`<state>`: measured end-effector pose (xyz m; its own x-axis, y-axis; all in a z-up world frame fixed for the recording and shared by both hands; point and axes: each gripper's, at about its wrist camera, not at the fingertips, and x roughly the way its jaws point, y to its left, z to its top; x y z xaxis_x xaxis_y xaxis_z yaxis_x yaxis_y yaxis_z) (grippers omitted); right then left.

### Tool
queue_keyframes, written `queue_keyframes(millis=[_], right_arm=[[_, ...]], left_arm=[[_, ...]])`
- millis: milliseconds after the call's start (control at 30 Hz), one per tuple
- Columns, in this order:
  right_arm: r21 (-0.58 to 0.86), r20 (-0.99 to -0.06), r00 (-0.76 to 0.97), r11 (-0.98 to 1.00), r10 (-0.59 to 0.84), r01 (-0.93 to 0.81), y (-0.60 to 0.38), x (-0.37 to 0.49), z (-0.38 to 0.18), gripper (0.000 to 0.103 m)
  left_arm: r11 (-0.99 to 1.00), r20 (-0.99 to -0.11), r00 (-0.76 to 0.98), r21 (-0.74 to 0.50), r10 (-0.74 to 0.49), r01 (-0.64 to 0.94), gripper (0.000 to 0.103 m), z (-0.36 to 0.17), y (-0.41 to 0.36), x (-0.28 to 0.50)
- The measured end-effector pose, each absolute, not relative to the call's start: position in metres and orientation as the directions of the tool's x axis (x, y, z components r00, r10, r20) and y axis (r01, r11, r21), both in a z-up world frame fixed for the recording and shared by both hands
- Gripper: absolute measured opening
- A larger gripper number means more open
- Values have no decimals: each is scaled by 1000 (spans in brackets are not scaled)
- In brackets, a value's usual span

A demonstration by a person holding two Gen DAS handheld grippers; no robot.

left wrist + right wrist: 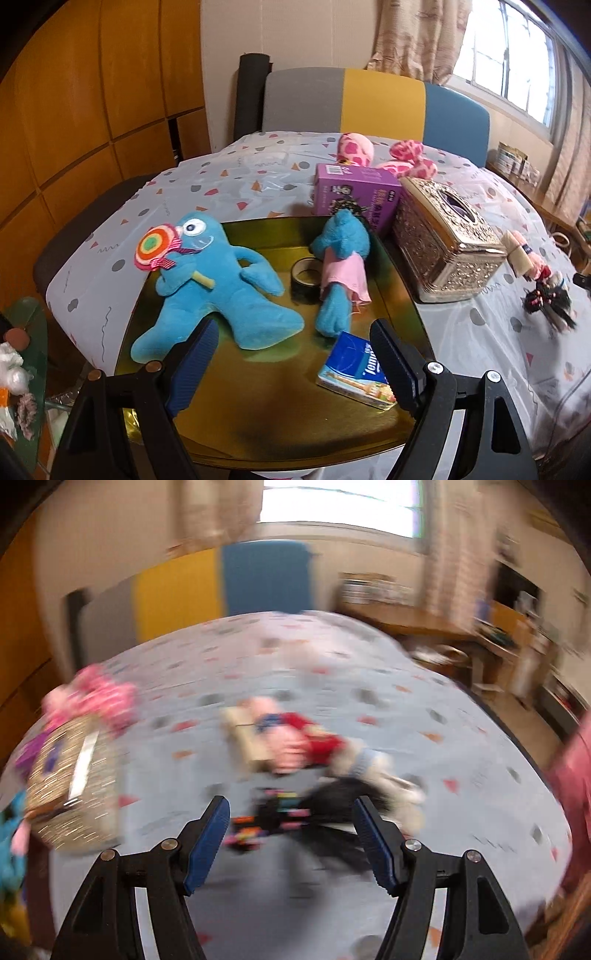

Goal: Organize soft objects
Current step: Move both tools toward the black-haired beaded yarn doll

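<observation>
A big blue plush with a lollipop lies on the gold tray, and a smaller blue plush in a pink skirt lies to its right. My left gripper hangs open over the tray's near part, with nothing between its fingers. A pink spotted plush lies at the far side of the table. In the blurred right wrist view, my right gripper stands open just short of a doll with black hair and a red and pink dress, also seen as the doll at the right of the left wrist view.
On the tray lie a tape roll and a blue juice carton. A purple box and an ornate gold tissue box stand behind the tray. A grey, yellow and blue chair back rises beyond the patterned tablecloth.
</observation>
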<state>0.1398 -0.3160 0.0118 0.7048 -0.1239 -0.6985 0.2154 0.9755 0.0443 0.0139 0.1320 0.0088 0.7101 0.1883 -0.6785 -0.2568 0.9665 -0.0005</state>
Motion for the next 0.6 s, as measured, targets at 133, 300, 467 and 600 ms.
queue_keyframes(millis=[133,300,467,600], right_arm=[[208,-708,699,916,-101,343,-357,139,8,70],[289,-723,689,883,-51,369,-371,140,2,70],[344,-728,685,846,-32,406,-381,133,-2,70],[369,-732,681,826,-25,426,-385,131,-5,70]], left_arm=[[973,-679,713,9,175,-230,84,8,121,16],[985,-684,715,32,146,-171,84,7,101,19],[994,-689,718,38,99,-100,84,8,79,26],[1000,-698,716,14,11,-2,84,7,57,30]])
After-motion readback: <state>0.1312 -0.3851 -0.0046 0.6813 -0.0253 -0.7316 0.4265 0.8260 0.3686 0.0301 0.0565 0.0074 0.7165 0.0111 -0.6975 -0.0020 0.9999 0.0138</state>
